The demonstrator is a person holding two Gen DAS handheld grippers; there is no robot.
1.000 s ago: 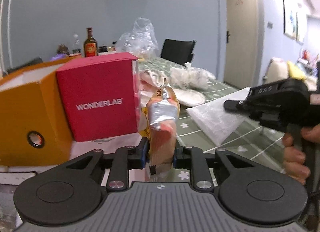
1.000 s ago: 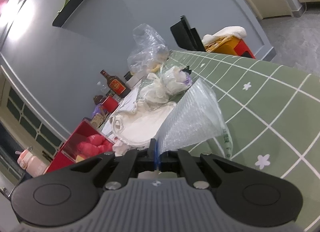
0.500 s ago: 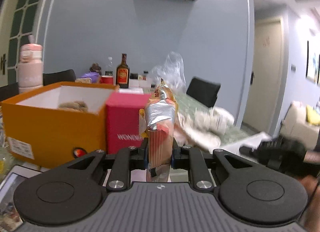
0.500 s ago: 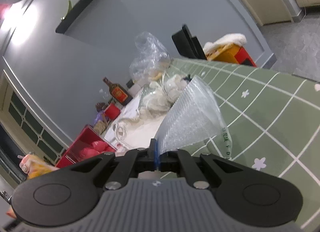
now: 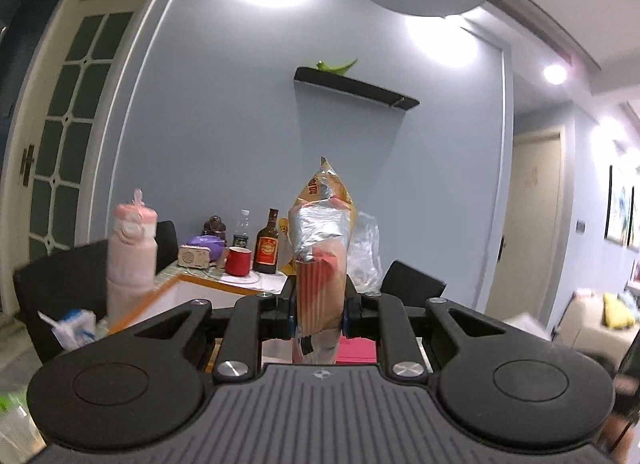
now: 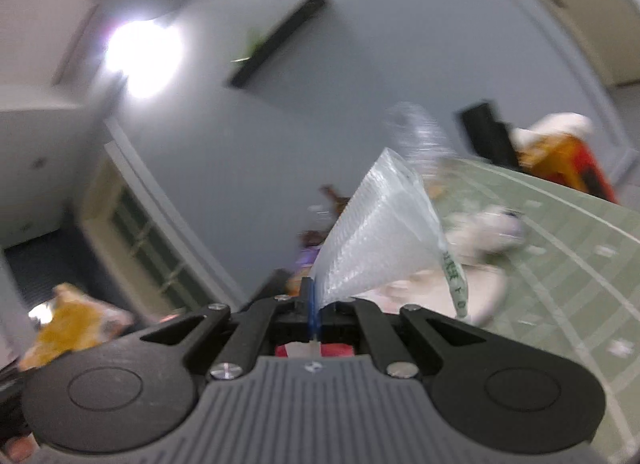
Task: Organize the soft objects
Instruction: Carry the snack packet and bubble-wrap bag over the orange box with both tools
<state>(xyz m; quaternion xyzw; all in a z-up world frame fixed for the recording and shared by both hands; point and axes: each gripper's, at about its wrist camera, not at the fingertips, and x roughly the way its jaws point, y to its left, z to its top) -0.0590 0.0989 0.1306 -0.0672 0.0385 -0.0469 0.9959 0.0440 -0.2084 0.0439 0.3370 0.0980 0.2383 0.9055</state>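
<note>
My left gripper [image 5: 320,314] is shut on a crinkly orange and silver snack bag [image 5: 320,248], which stands upright between the pads, lifted above the table. Just under it show the rim of an orange box [image 5: 176,284] and the top of a pink box [image 5: 356,350]. My right gripper [image 6: 314,304] is shut on the edge of a clear bubble-wrap bag [image 6: 380,240], which fans up and to the right, raised over the green table [image 6: 560,264]. The snack bag [image 6: 72,324] shows blurred at the lower left of the right wrist view.
A pink bottle [image 5: 130,248], a red mug [image 5: 238,262], a brown liquor bottle [image 5: 267,244] and a clear plastic bag [image 5: 366,248] stand at the far end. Black chairs [image 5: 412,284] flank the table. White crumpled cloths [image 6: 480,236] lie on the green cloth.
Both grippers have risen with their loads. The left view swung left and up, so the boxes dropped to its bottom edge. The bubble-wrap bag came up off the table.
</note>
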